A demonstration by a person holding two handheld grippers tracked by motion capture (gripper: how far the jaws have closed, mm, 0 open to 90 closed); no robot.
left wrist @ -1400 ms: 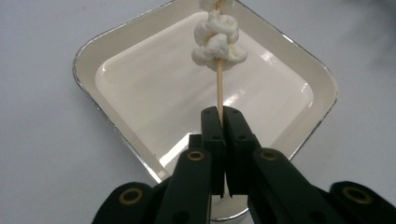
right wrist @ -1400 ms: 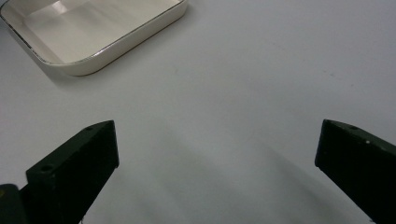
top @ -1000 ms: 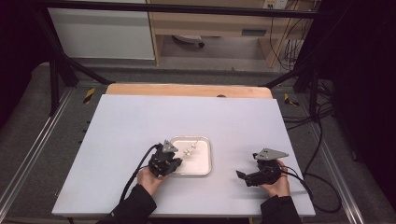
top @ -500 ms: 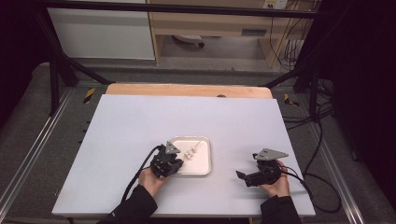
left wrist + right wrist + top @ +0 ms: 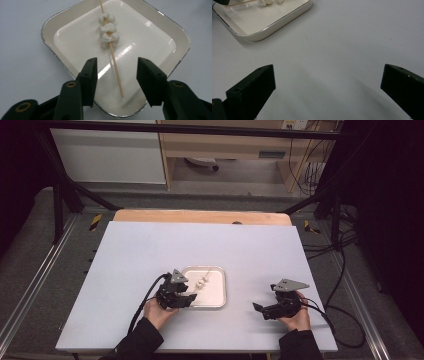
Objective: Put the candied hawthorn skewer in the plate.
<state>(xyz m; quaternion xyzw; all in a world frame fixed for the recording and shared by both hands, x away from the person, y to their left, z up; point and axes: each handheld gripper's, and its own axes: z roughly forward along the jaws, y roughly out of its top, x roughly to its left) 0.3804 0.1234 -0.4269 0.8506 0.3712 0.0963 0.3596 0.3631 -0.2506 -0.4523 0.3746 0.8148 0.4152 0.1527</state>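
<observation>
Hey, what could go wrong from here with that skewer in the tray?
The left gripper, whose jaws have just been opening, stands astride the skewer without pressing it; pulling back carelessly could drag its near end. The skewer slants across the glossy tray, so a bump might roll it and shed the white pieces.

White table [image 5: 150, 250], shallow tray [image 5: 220, 290] seemingly flat on it

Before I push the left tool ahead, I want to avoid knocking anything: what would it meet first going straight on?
Probably the skewer lying in the tray: its bare end sits between the left tool's jaws, which have just been opening and don't press it. The white pieces come next; depth is unclear.
</observation>
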